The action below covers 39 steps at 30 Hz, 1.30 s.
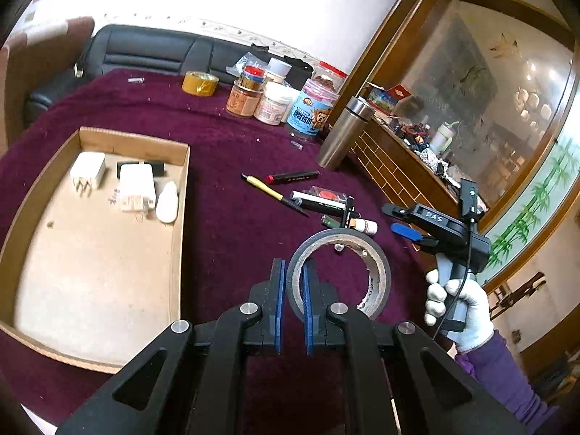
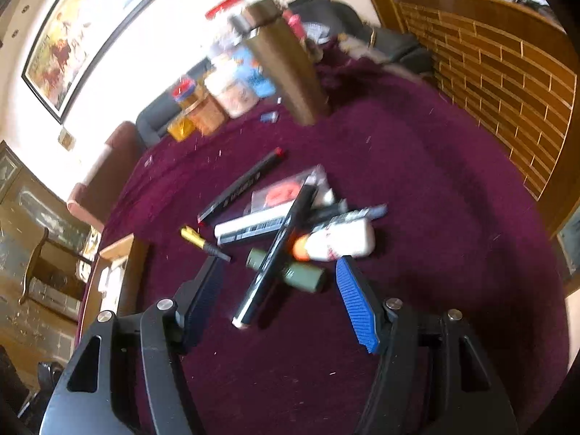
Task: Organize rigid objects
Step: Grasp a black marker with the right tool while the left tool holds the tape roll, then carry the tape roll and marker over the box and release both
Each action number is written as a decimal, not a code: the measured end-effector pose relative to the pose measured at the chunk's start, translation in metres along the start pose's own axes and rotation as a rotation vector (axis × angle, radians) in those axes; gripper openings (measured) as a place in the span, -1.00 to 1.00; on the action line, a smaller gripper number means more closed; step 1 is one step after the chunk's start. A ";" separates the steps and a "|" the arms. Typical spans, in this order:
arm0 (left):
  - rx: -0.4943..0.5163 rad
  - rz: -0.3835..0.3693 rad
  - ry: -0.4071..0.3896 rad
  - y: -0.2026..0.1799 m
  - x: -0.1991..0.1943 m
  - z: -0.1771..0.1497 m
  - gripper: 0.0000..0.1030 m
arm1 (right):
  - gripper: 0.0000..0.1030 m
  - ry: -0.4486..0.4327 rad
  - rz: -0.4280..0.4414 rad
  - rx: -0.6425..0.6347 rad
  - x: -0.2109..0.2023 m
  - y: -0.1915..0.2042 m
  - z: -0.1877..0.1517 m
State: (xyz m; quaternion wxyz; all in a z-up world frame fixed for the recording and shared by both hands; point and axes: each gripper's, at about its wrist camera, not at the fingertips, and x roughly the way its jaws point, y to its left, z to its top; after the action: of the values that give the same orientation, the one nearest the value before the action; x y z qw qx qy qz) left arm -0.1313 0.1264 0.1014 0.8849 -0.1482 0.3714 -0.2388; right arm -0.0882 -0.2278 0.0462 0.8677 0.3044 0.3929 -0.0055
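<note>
the left tool (image 1: 293,290) is clamped on the wall of a black tape roll (image 1: 339,272), holding it clear of the maroon bench (image 1: 224,145). the cardboard tray (image 1: 181,239), already holding chargers (image 1: 136,186), lies just to that tool's left, so i'd guess the roll goes there, the left hand being nearer. the right tool (image 2: 279,297) hangs open and empty over the pile of pens (image 2: 275,250), whose long black one points almost straight away from it.
</note>
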 end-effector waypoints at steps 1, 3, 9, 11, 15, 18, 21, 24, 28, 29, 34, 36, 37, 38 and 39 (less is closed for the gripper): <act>-0.002 -0.003 0.003 0.001 0.000 -0.002 -0.88 | 0.21 0.013 0.005 0.003 0.006 0.003 -0.003; 0.000 0.004 0.006 0.003 -0.001 -0.008 -0.88 | 0.11 0.018 -0.018 -0.001 0.018 0.010 -0.007; -0.010 0.008 0.032 0.011 0.003 -0.014 -0.88 | -0.01 0.021 -0.132 -0.010 0.049 0.028 0.009; -0.018 0.008 0.031 0.014 0.002 -0.015 -0.88 | -0.26 0.037 -0.164 -0.026 0.061 0.034 0.009; -0.031 0.012 0.027 0.021 -0.002 -0.018 -0.88 | -0.71 0.065 -0.203 -0.019 0.074 0.030 0.005; -0.041 0.017 0.024 0.025 -0.005 -0.018 -0.88 | -0.74 0.052 -0.129 0.057 0.061 0.015 0.002; -0.046 0.023 0.019 0.030 -0.008 -0.018 -0.88 | -0.74 0.036 -0.045 0.108 0.040 0.004 -0.004; -0.058 0.029 0.006 0.037 -0.013 -0.017 -0.88 | -0.74 0.035 0.040 0.135 0.020 0.004 -0.010; -0.079 0.072 -0.026 0.052 -0.026 -0.011 -0.88 | -0.74 0.046 0.135 0.100 0.004 0.032 -0.016; -0.087 0.095 -0.032 0.058 -0.029 -0.009 -0.88 | -0.74 0.057 0.166 0.084 0.005 0.046 -0.018; -0.124 0.260 -0.008 0.104 -0.037 0.002 -0.87 | -0.74 0.128 0.267 -0.002 0.016 0.103 -0.033; -0.149 0.311 0.022 0.124 -0.032 0.007 -0.87 | -0.74 0.168 0.303 -0.044 0.025 0.130 -0.043; -0.159 0.340 0.038 0.134 -0.029 0.009 -0.87 | -0.74 0.185 0.316 -0.059 0.030 0.140 -0.047; -0.165 0.364 0.053 0.143 -0.025 0.011 -0.87 | -0.74 0.202 0.326 -0.078 0.035 0.152 -0.051; -0.168 0.384 0.069 0.151 -0.021 0.014 -0.87 | -0.74 0.217 0.334 -0.098 0.040 0.165 -0.056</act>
State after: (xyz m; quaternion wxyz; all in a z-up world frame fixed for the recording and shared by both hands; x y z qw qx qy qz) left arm -0.0868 0.2657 0.0566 0.8855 -0.1399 0.4414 -0.0390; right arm -0.0573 -0.0546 0.0767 0.8229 0.3214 0.4279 0.1907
